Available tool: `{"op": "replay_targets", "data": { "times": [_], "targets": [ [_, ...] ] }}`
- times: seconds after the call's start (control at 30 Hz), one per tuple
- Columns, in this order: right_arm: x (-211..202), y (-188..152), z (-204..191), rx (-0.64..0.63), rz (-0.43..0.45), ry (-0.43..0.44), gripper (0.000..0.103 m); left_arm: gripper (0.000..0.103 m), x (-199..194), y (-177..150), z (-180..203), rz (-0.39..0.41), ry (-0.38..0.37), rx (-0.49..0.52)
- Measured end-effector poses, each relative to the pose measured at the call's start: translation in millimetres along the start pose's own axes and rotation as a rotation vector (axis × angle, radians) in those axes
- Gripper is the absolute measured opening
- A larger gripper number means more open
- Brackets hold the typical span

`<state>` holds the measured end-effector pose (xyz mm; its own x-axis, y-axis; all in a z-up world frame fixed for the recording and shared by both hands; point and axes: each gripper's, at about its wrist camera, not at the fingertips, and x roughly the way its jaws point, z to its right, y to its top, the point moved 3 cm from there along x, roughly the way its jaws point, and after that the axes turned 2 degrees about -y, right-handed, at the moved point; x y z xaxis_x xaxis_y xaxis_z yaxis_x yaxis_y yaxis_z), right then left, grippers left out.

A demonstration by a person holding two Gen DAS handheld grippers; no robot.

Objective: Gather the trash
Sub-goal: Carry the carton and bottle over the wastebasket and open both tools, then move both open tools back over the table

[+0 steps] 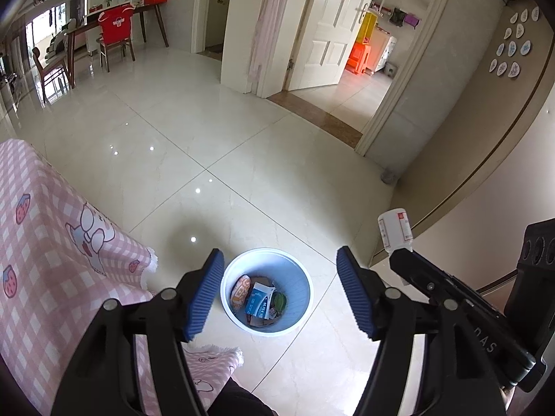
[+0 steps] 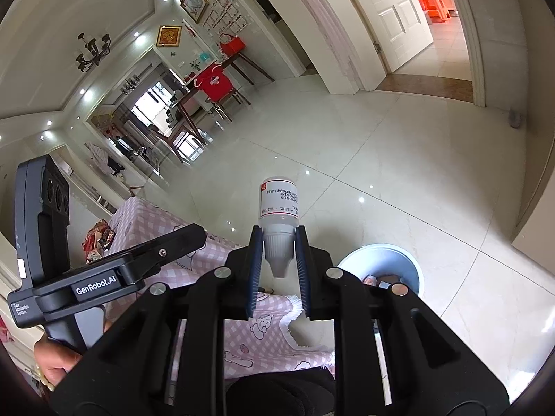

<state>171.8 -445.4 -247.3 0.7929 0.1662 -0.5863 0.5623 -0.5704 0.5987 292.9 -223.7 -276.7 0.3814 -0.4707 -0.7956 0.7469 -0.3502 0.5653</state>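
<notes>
A light blue trash bin (image 1: 298,277) stands on the tiled floor and holds several wrappers and a blue box. My left gripper (image 1: 279,289) is open and empty, hovering above the bin. My right gripper (image 2: 277,242) is shut on the cap end of a small white bottle (image 2: 279,204) with a printed label, bottom end pointing away. The bottle also shows in the left wrist view (image 1: 395,228), to the right of the bin. In the right wrist view the bin (image 2: 412,263) sits to the lower right of the bottle.
A table with a pink checked cloth (image 1: 45,242) stands left of the bin; it also shows in the right wrist view (image 2: 194,260). A wall (image 1: 485,190) runs on the right. An open white door (image 1: 333,27) and a dining table with chairs (image 1: 114,31) lie farther off.
</notes>
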Motion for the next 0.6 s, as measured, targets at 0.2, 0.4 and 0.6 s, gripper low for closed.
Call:
{"op": "replay_targets", "data": {
  "times": [0.2,0.4,0.6],
  "targets": [
    [5.7,5.2,4.2,-0.01,0.013,0.0,0.02,0.069,-5.5,1.5,-6.7,0.022,0.012,-0.014],
    [8.8,13.4,7.7,-0.009,0.041,-0.037,0.061,0.071,-13.5,3.5,-12.9,0.042,0.012,-0.034],
    [7.7,10.8,3.1,-0.006,0.029,-0.033,0.061,0.071,-22.4,-0.3,-19.1,0.051,0.006,-0.049]
  ]
}}
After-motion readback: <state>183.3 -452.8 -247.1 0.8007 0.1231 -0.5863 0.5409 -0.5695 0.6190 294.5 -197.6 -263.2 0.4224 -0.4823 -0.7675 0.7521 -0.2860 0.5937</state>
